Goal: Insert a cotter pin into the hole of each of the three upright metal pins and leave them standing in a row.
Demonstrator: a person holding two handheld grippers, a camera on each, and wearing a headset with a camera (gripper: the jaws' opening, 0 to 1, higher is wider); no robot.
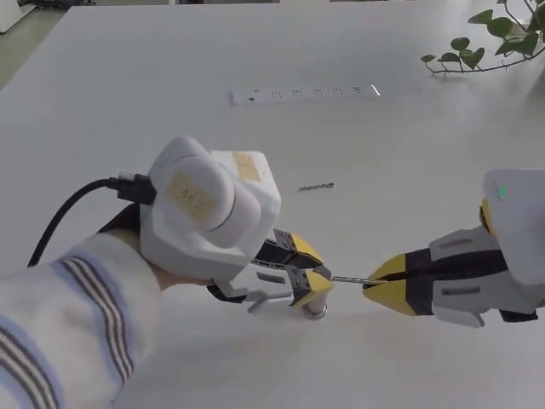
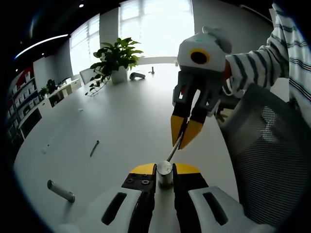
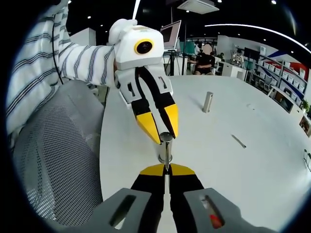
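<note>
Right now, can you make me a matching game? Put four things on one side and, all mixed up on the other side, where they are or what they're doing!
Things
1. left gripper
2. right gripper
3. power strip
4. plant

Places or states
A. leaves poking in at the table's far right corner, in the head view
B. shut on the cotter pin
C. lying flat on the far side of the table
D. shut on the upright metal pin

Pairs: 1-D, 2-B, 3-C, 4-A
</note>
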